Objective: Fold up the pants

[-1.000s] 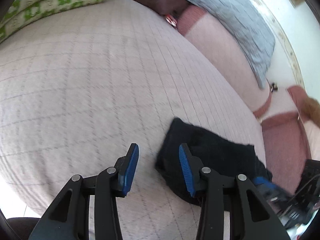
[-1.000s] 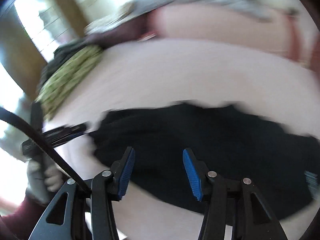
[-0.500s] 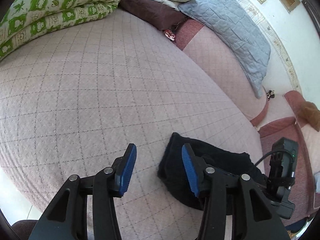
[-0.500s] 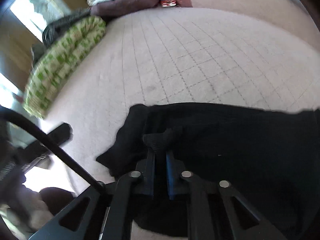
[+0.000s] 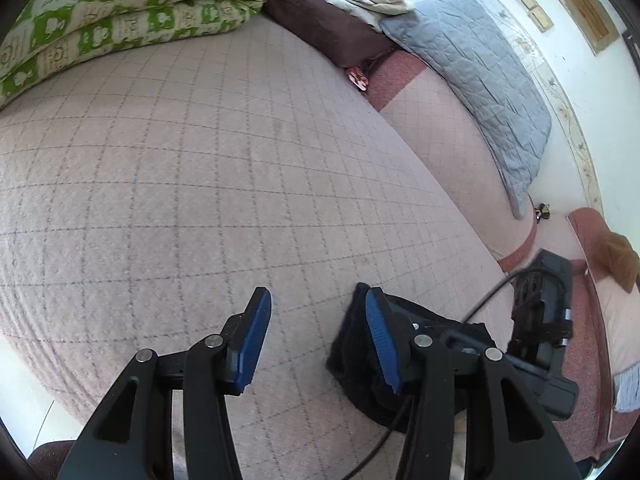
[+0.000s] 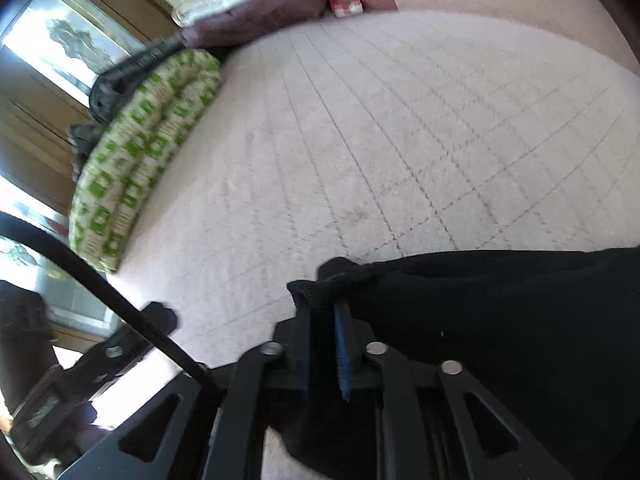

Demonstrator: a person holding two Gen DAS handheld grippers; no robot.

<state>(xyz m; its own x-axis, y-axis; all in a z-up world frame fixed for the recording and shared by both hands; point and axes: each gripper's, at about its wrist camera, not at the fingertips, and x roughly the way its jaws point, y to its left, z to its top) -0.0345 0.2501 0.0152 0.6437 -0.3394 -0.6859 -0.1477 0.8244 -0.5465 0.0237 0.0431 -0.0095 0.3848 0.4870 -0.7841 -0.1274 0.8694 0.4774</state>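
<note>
The black pants [image 6: 500, 320] lie bunched on the pinkish quilted bed [image 6: 380, 128]. My right gripper [image 6: 323, 320] is shut on an edge of the pants, with a fold of black fabric pinched between its blue pads and lifted a little. In the left wrist view the pants [image 5: 356, 344] show as a dark heap just behind my right finger. My left gripper [image 5: 316, 336] is open and empty, low over the bed, just left of the heap. The right gripper's body [image 5: 540, 320] shows beyond the heap.
A folded green-and-white quilt [image 5: 112, 20] lies at the far left of the bed. A grey pillow [image 5: 480, 80] and maroon cushion [image 5: 320, 20] lie at the back near the wall. A black cable [image 6: 100, 292] crosses the lower left. The bed's edge is near.
My right gripper went from open over the pants to shut on their edge and has lifted the fold. My left gripper stayed open and shifted slightly; the heap looks smaller and more gathered.
</note>
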